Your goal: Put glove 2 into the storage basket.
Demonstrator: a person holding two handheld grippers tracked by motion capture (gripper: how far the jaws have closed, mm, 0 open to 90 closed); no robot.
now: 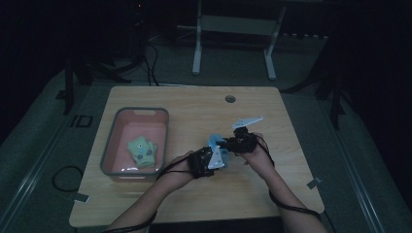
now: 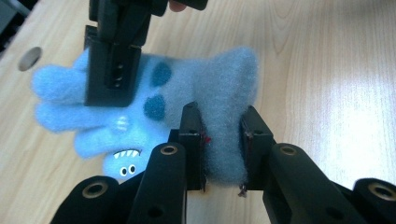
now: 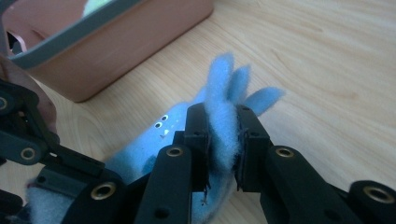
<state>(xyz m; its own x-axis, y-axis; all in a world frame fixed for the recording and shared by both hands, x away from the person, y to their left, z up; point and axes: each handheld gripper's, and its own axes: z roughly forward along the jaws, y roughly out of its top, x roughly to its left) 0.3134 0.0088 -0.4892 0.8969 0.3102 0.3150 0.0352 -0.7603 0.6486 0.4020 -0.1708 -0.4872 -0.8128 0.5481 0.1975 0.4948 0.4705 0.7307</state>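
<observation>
A blue glove (image 2: 187,98) is pinched by both the left gripper (image 2: 223,140) and right gripper (image 3: 223,140), right of a pink bin (image 1: 109,145) where a green glove (image 1: 142,149) is held.

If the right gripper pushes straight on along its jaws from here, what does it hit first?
Probably bare table. The right gripper is shut on the blue glove, and beyond the glove's finger tips lies open wood. The pink bin sits off to the side; depth is unclear.

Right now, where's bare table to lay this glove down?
Open wood lies right of the hands toward the table's right edge, and along the far edge around the grommet hole. The left is crowded by the pink bin.
</observation>
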